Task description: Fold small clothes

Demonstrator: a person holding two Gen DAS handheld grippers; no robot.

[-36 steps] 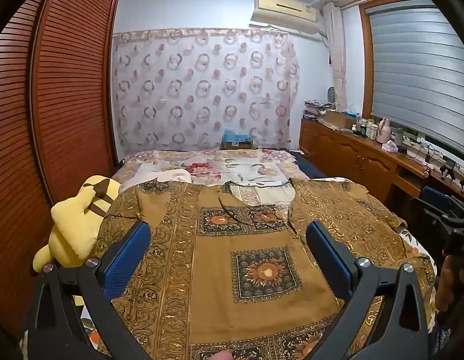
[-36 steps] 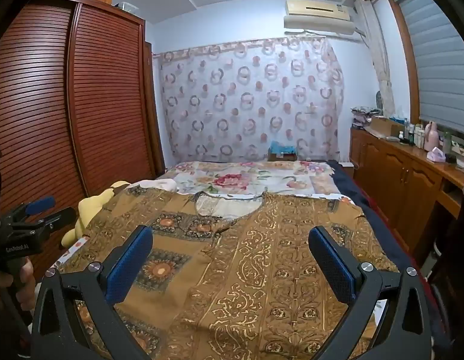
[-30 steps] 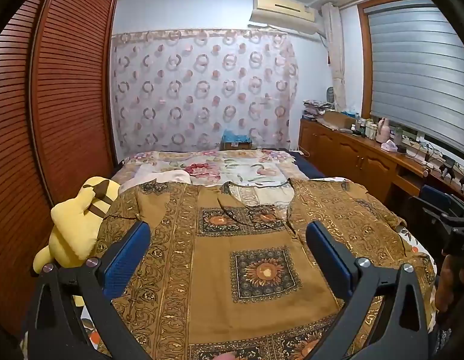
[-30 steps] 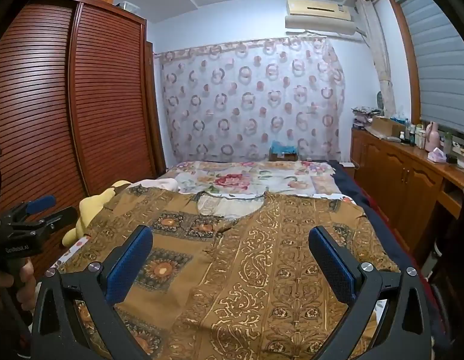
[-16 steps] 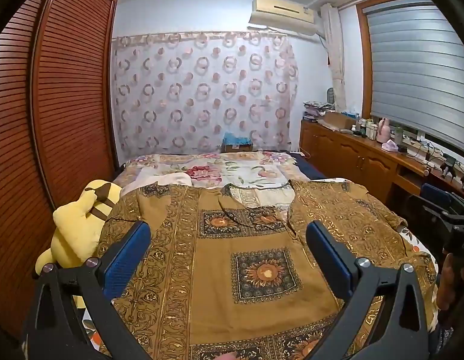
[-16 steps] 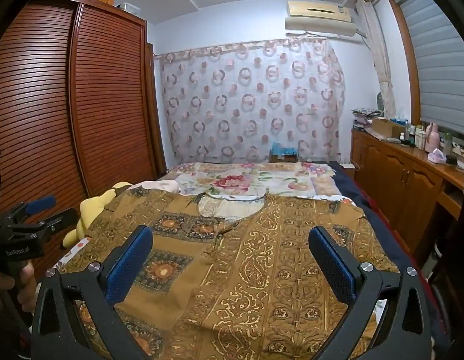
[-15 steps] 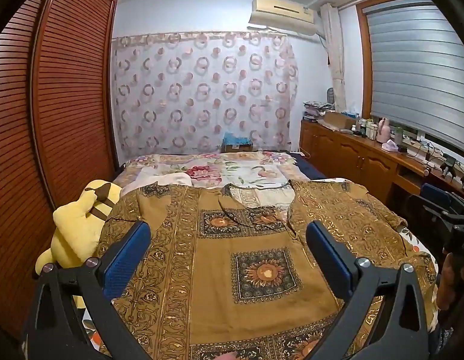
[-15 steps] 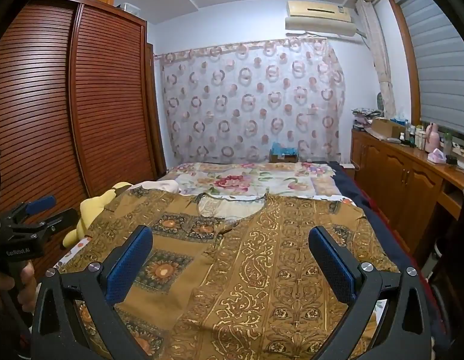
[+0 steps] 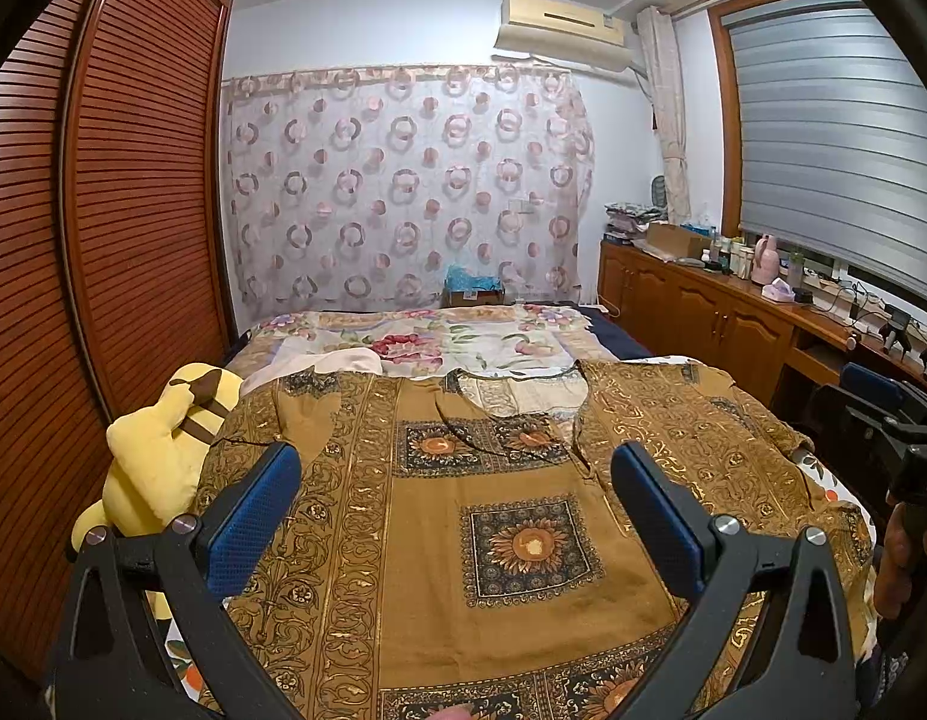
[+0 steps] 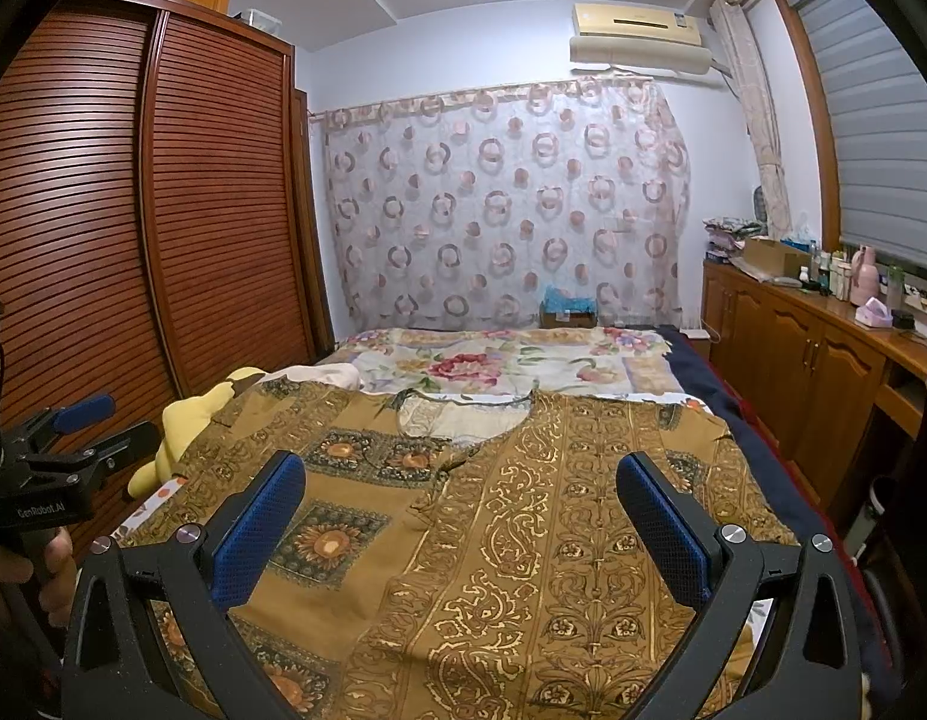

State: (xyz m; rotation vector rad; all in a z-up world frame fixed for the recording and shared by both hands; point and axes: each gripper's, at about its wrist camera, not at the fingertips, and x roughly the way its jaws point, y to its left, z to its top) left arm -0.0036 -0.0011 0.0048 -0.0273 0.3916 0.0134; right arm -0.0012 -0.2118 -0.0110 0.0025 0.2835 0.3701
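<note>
A brown and gold patterned top (image 9: 511, 516) (image 10: 523, 516) lies spread flat on the bed, neckline toward the far end. My left gripper (image 9: 457, 480) hovers open above the garment's near left part, its blue pads wide apart and empty. My right gripper (image 10: 460, 492) hovers open over the garment's near right part, also empty. The right gripper (image 9: 889, 426) also appears at the right edge of the left wrist view, held by a hand. The left gripper (image 10: 61, 450) appears at the left edge of the right wrist view.
A yellow plush toy (image 9: 157, 456) sits at the bed's left edge by the slatted wardrobe (image 9: 103, 228). A floral bedspread (image 9: 439, 342) covers the far bed. A wooden cabinet (image 9: 703, 312) with bottles runs along the right wall.
Both views have tilted up very slightly. The garment and the grippers' spread are unchanged.
</note>
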